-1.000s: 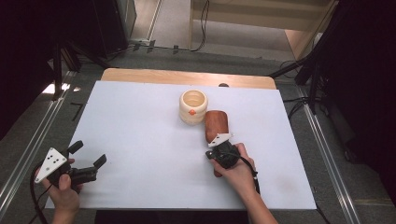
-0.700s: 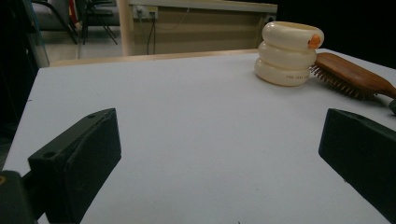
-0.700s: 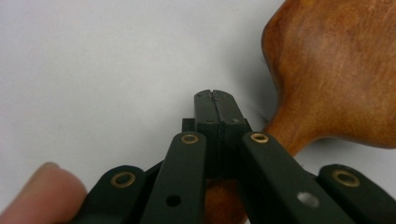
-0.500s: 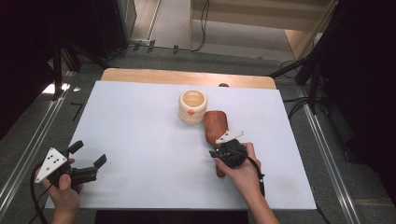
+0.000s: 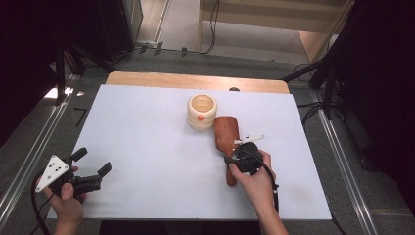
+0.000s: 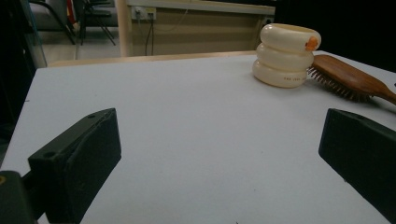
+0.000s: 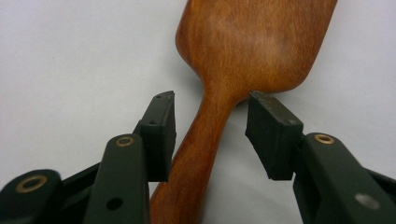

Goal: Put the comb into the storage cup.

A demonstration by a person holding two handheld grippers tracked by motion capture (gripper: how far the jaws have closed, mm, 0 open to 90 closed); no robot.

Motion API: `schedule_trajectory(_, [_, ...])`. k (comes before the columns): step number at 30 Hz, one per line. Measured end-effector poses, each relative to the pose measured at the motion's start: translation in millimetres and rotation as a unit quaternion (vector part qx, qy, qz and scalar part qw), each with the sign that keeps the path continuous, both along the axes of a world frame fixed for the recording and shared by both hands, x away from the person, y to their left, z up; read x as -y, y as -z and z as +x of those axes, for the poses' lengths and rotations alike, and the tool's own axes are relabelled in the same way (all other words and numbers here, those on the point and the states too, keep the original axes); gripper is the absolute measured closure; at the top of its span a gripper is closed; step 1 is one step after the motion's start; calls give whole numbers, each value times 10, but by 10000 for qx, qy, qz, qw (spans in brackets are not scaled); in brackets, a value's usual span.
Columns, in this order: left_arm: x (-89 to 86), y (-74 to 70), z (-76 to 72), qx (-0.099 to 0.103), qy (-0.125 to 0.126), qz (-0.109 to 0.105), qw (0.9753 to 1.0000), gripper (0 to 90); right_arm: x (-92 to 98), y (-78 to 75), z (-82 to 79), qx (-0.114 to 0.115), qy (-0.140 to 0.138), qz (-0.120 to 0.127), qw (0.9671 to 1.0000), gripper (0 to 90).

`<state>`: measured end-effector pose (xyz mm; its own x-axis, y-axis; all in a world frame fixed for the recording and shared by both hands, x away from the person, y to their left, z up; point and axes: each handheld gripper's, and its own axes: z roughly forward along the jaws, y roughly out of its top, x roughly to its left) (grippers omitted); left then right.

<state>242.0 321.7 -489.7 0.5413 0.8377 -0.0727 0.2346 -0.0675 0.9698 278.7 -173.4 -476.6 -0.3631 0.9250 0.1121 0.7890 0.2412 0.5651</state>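
Brush (image 5: 226, 138) lies bristles-down near the tabletop's right edge, beside the cup (image 5: 201, 112); the right gripper (image 7: 210, 135), jaws open, straddles its handle neck for a grip. Left gripper (image 5: 93, 166) waits open.

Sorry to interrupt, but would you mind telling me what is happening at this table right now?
A person is working with a handheld gripper in each hand. The right gripper is open, its jaws straddling the neck of a wooden hairbrush that lies bristles down on the white table, not clamped yet. The left gripper is open and idle near the table's front left corner. A cream ribbed cup stands beside the brush head.
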Motion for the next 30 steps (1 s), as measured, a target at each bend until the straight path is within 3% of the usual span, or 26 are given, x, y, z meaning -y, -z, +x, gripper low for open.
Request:
schedule_trajectory(2, [-4, 0, 0, -1, 4, -14, 10000, 0, -24, 21, 2, -90, 289, -20, 9995, 492])
schedule_trajectory(7, [-7, 0, 0, 4, 12, -37, 10000, 0, -55, 75, 23, -180, 520, -95, 9984, 495])
schedule_trajectory(13, [-11, 0, 2, 7, 13, -44, 10000, 0, -73, 189, 89, -338, 719, 152, 9967, 525])
schedule_trajectory(24, [-3, -1, 0, 0, 12, -9, 10000, 0, -87, 234, 103, -229, 967, 392, 9943, 620])
schedule_trajectory(27, [-3, -1, 0, -1, 11, -7, 10000, 0, -54, 248, 87, -215, 1093, 543, 9923, 688])
schedule_trajectory(30, [-3, -1, 0, 5, 12, -10, 10000, 0, -2, 275, 63, -136, 1129, 748, 9907, 700])
